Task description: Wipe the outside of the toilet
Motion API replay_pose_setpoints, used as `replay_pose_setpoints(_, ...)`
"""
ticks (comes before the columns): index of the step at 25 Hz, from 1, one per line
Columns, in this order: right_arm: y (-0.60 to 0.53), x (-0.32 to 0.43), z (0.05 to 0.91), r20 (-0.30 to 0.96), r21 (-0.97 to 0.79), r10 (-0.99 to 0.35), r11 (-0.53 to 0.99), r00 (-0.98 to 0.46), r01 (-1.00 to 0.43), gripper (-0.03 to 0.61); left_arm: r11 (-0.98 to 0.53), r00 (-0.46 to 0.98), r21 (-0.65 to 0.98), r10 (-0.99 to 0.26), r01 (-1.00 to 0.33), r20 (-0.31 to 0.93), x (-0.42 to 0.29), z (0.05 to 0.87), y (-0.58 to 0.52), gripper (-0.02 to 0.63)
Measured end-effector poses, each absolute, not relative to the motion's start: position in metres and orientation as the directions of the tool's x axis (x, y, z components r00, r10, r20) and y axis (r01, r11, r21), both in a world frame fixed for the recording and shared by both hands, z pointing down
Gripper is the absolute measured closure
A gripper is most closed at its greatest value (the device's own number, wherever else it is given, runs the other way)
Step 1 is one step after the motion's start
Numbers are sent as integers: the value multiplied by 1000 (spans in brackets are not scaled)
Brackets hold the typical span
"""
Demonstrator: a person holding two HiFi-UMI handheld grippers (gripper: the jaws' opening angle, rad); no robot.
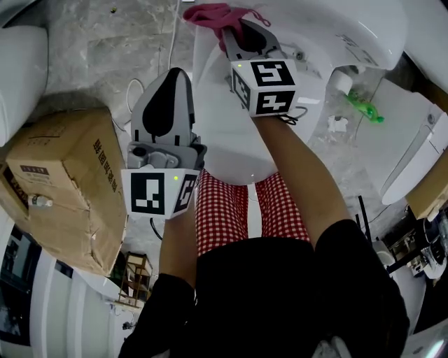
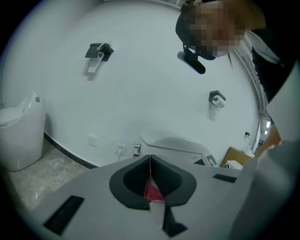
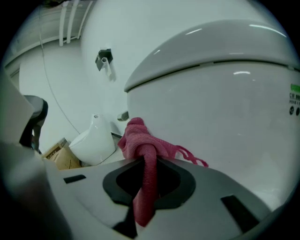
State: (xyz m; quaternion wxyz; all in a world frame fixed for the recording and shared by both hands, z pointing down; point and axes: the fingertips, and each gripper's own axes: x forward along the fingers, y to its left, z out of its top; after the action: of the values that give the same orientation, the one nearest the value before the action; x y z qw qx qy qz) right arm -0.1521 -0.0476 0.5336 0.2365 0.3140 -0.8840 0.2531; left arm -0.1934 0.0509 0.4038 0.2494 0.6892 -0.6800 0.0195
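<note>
The white toilet [image 1: 227,133] stands right in front of me, and its bowl wall fills the right gripper view [image 3: 225,103]. My right gripper [image 1: 234,28] is shut on a pink cloth [image 1: 210,14]. In the right gripper view the bunched cloth [image 3: 140,140] sticks out past the right gripper [image 3: 149,161] and lies against the bowl's outside, below the lid seam. My left gripper [image 1: 178,73] is held left of the toilet, apart from it. Its jaws meet in the left gripper view [image 2: 150,161] with nothing gripped at the tips.
A cardboard box [image 1: 63,175] sits on the marble floor at my left, with a white cable [image 1: 133,91] beside it. More white toilets stand around [image 1: 413,154] [image 2: 18,131] [image 3: 93,140]. A green item [image 1: 364,105] lies at the right. My red-checked trouser legs [image 1: 224,210] are below the bowl.
</note>
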Motion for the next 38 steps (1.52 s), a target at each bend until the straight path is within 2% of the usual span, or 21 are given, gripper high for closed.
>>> replay_pose_setpoints(7, -61, -149, 540, 580, -344, -468, 601, -667, -721, 523, 22, 87, 265, -916, -964, 392, -191, 407, 51, 603)
replay_pose_setpoints(14, -69, -137, 542, 582, -350, -489, 572, -650, -742, 523, 45, 86, 322, -920, -946, 383, -192, 411, 48, 603)
replay_pose_setpoints(38, -83, -92, 543, 586, -388, -510, 506, -630, -770, 523, -38, 157, 304, -913, -952, 376, -156, 408, 25, 603)
